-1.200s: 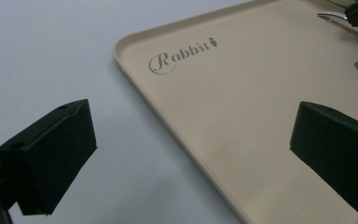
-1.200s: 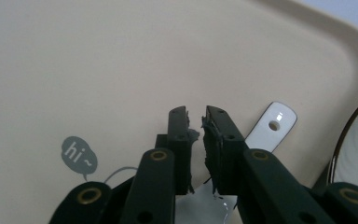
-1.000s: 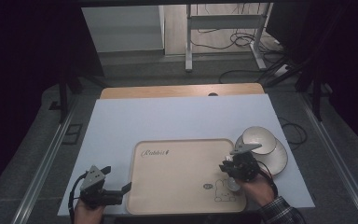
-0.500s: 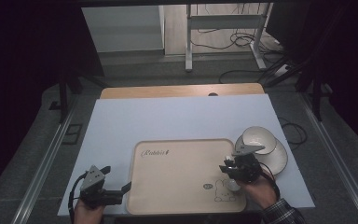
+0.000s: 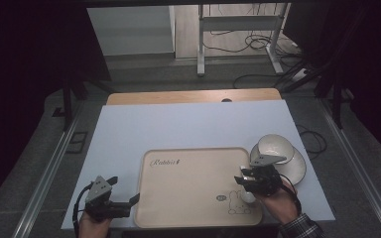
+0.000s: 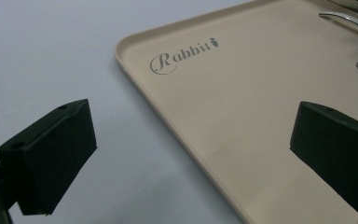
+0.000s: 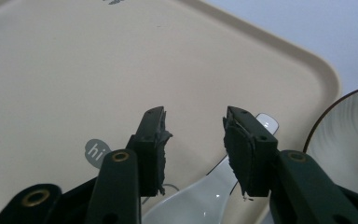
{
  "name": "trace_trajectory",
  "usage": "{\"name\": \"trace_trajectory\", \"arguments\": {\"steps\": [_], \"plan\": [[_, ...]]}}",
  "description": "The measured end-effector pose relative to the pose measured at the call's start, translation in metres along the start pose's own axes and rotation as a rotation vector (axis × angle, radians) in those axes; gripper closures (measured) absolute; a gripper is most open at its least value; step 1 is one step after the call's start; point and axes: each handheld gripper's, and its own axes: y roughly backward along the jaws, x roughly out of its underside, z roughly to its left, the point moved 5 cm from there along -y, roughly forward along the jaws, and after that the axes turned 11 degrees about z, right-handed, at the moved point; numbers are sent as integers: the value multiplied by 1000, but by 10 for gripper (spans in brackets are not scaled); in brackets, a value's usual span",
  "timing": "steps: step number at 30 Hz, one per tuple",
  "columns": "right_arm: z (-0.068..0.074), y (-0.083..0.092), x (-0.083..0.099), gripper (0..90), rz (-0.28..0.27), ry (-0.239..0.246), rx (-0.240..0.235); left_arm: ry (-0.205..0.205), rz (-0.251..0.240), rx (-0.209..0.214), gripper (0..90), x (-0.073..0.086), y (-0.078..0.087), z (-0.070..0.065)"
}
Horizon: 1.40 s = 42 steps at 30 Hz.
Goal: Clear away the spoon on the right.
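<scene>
A beige tray [image 5: 188, 188] printed "Rabbit" lies at the front of the table. A white ceramic spoon [image 7: 200, 200] rests on its right side, near the rabbit drawing, with its handle tip [image 7: 266, 122] toward the rim. My right gripper [image 7: 193, 119] hovers just over the spoon [image 5: 248, 197]. Its jaws have just been opening and stand apart on either side of the handle, and the pads do not press on it. My left gripper [image 5: 129, 201] is open by the tray's front left corner, with one jaw over the tray [image 6: 242, 102] and one over the table.
A white bowl [image 5: 274, 147] sits tilted on a dark-rimmed plate [image 5: 292, 168] just right of the tray. The bowl's ribbed side [image 7: 349, 144] is close to my right jaw. A white sheet [image 5: 188, 124] covers the table.
The right hand has shifted slightly at the tray's right edge. The left hand has stayed put.
</scene>
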Motion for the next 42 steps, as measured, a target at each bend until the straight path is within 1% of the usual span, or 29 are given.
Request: {"name": "trace_trajectory", "arguments": {"steps": [13, 27, 39, 42], "plan": [[2, 12, 5, 486, -26, 12, 31, 0, 0, 2, 0, 0, 0, 0], [0, 24, 15, 404, -58, -1, 61, -1, 2, 0, 0, 0, 0, 0], [-3, 30, 24, 337, -74, -22, 74, 1, 3, -2, 0, 0, -1, 0], [-3, 32, 26, 321, -75, -20, 81, 1, 4, -1, 0, 0, -1, 0]]}}
